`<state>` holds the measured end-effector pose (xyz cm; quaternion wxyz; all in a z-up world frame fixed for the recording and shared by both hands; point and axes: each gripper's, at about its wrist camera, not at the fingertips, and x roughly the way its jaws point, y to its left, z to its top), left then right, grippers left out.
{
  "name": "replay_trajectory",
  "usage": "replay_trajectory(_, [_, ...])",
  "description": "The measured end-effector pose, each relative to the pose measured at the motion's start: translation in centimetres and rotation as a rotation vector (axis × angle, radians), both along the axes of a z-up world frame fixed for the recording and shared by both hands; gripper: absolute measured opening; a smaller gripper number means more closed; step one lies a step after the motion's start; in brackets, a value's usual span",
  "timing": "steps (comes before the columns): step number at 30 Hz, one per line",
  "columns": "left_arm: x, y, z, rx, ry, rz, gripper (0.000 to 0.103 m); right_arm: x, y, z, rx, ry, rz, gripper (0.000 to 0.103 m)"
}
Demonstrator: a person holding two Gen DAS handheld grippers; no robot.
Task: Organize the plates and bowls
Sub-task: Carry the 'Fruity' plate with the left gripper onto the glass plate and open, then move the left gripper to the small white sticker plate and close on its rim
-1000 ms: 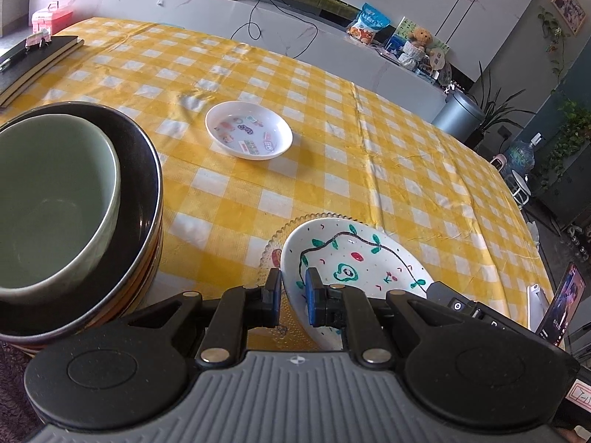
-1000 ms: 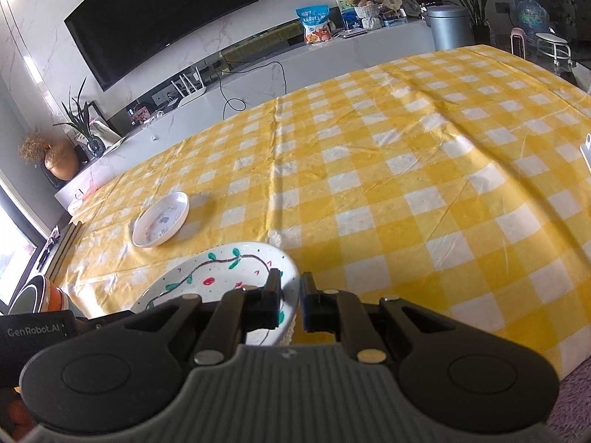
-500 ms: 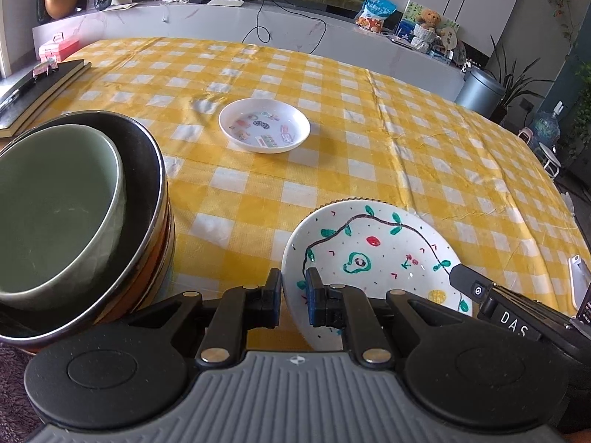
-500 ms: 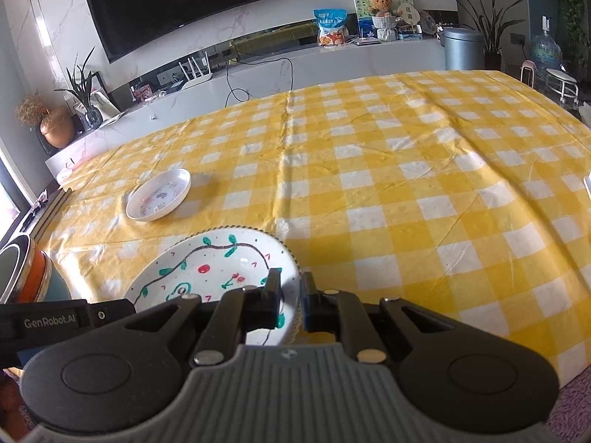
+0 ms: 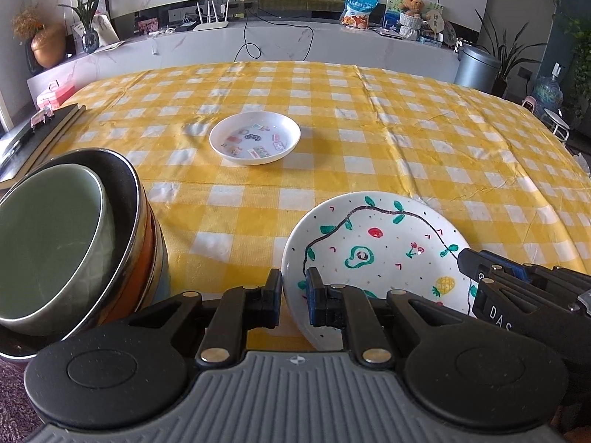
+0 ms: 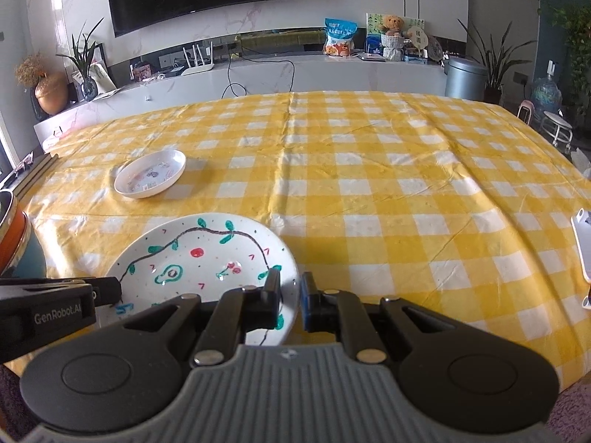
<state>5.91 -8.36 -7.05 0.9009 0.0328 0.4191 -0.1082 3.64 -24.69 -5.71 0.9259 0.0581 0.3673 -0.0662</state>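
- Bowl stack (image 5: 110, 229) far left, green bowl (image 5: 44, 243) nested on top, just beside my left gripper (image 5: 293, 297).
- Left gripper clamped on painted plate's (image 5: 373, 254) left rim.
- My right gripper (image 6: 290, 297) clamped on the plate's right rim; plate tilted, seems off the checked cloth (image 5: 406, 155).
- Small sticker dish (image 5: 255, 142) sits on the cloth well beyond the plate, apart.

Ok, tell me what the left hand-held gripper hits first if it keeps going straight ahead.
The left hand-held gripper already straddles the painted plate rim. Beyond that, likely the small white dish on the yellow checked tablecloth, though depth is unclear.
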Motion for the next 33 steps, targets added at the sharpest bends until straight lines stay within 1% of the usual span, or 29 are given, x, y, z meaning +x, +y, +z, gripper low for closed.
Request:
replay_trajectory(4, [-0.1,-0.2,0.0,0.005,-0.002,-0.008,0.016,0.0,0.4,0.0,-0.040,-0.005,0.014,0.009])
replay_trajectory(10, [0.1,0.2,0.0,-0.015,0.010,-0.007,0.017,-0.2,0.1,0.2,-0.017,-0.020,0.009,0.011])
replay_trajectory(11, [0.2,0.3,0.1,-0.021,0.012,-0.006,0.017,-0.3,0.1,0.3,-0.013,-0.027,0.007,0.020])
replay_trajectory(12, [0.2,0.3,0.1,-0.024,0.011,-0.006,0.017,-0.4,0.0,0.4,-0.011,-0.038,0.004,0.027])
replay_trajectory(13, [0.1,0.3,0.3,-0.025,0.007,-0.008,0.018,-0.7,-0.1,0.7,-0.009,-0.055,0.001,0.036])
replay_trajectory(15, [0.0,0.3,0.7,-0.036,-0.008,-0.016,0.026,-0.8,-0.1,1.1,-0.008,-0.075,-0.002,0.039])
replay_trajectory(17, [-0.1,0.3,1.2,-0.048,-0.018,-0.029,0.031,-1.0,-0.2,1.4,-0.005,-0.091,-0.008,0.050])
replay_trajectory(19, [0.0,0.1,1.8,-0.045,-0.031,-0.038,0.035,-1.1,-0.3,1.8,0.009,-0.110,-0.009,0.055])
replay_trajectory(21, [0.1,0.0,2.5,-0.039,-0.038,-0.044,0.043,-1.1,-0.5,2.2,0.018,-0.120,-0.018,0.064])
replay_trajectory(22, [0.2,0.0,2.7,-0.041,-0.039,-0.048,0.044,-1.1,-0.5,2.4,0.021,-0.129,-0.023,0.071])
replay_trajectory(23, [0.4,0.1,3.1,-0.045,-0.039,-0.052,0.046,-1.1,-0.6,2.8,0.021,-0.136,-0.029,0.074])
replay_trajectory(26, [1.0,0.0,3.8,-0.029,-0.026,-0.058,0.050,-0.7,-0.8,3.5,0.034,-0.142,-0.036,0.077])
replay_trajectory(28, [1.7,0.1,4.4,-0.009,-0.009,-0.056,0.050,-0.3,-0.9,3.9,0.053,-0.139,-0.039,0.079])
replay_trajectory(30, [2.4,0.4,5.0,-0.016,0.009,-0.062,0.050,0.3,-1.0,4.3,0.063,-0.122,-0.037,0.079])
replay_trajectory(33, [3.4,1.0,6.2,-0.045,0.022,-0.087,0.051,1.3,-0.9,4.8,0.078,-0.101,-0.025,0.080])
